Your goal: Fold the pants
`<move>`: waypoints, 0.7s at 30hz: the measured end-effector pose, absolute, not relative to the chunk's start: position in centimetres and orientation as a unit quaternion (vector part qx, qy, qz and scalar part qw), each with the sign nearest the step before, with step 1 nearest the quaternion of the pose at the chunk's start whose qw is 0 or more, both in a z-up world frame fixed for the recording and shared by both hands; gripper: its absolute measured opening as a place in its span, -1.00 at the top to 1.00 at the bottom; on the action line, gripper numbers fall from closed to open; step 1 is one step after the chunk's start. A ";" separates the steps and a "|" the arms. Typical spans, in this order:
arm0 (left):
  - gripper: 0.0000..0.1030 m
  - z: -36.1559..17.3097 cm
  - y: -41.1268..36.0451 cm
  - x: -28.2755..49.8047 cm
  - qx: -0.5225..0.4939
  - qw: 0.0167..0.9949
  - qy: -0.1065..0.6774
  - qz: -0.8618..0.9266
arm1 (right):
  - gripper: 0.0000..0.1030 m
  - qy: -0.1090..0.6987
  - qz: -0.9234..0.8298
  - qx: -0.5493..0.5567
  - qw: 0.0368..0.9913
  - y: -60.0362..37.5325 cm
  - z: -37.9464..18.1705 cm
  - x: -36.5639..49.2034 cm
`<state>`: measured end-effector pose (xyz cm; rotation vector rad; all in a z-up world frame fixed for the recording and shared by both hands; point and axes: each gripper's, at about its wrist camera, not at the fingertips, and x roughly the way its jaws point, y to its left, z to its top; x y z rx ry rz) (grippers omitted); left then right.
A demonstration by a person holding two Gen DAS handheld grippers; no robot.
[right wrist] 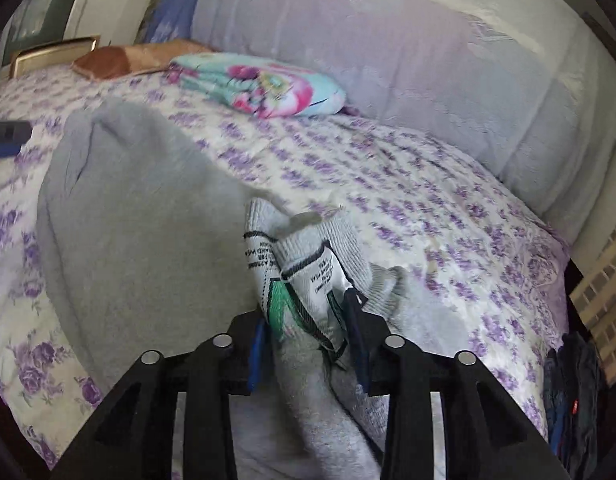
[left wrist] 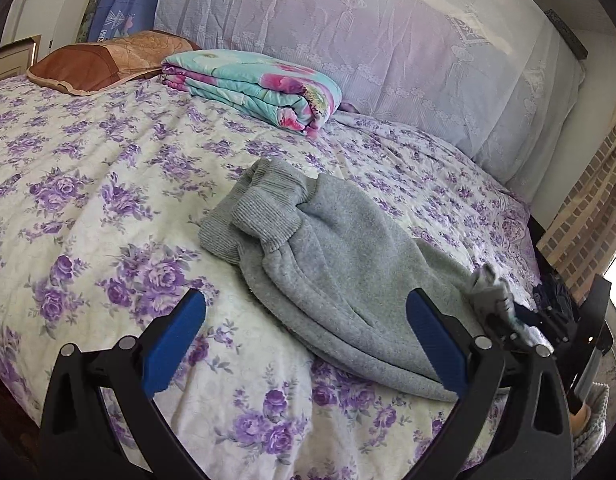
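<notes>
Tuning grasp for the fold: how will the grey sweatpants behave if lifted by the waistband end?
Likely floppy: the grey sweatpants lie slumped and creased on the bedspread. Probably not slippery: the fleece looks thick and matte, and the waistband bunches between the right gripper jaws. The ribbed cuffs would probably trail and drag.

Each tool (left wrist: pixel 306 326) (right wrist: pixel 308 336) has black arched arms, silver round pins and blue finger pads (left wrist: pixel 176 344).

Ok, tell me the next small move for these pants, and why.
Probably carry the waistband across toward the cuffs. The right tool has the waistband end with its label between its blue pads, lifted off the bed, while the left tool hangs open and empty near the pants, so the fold looks unfinished.
</notes>
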<state>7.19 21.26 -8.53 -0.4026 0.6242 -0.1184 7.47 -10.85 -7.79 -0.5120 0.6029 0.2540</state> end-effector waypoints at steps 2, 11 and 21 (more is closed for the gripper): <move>-0.90 -8.6 21.4 7.2 -0.197 0.930 0.306 -0.057 | -0.12 0.285 0.148 -0.243 0.915 -10.6 -7.5 6.2; -0.90 -9.9 21.5 8.0 -0.205 0.922 0.322 -0.060 | -0.10 0.240 0.145 -0.069 0.958 -17.1 0.1 6.1; -0.90 -10.7 21.7 8.6 -0.206 0.918 0.335 -0.053 | 0.04 0.346 0.112 -0.088 0.927 -14.9 -9.1 11.1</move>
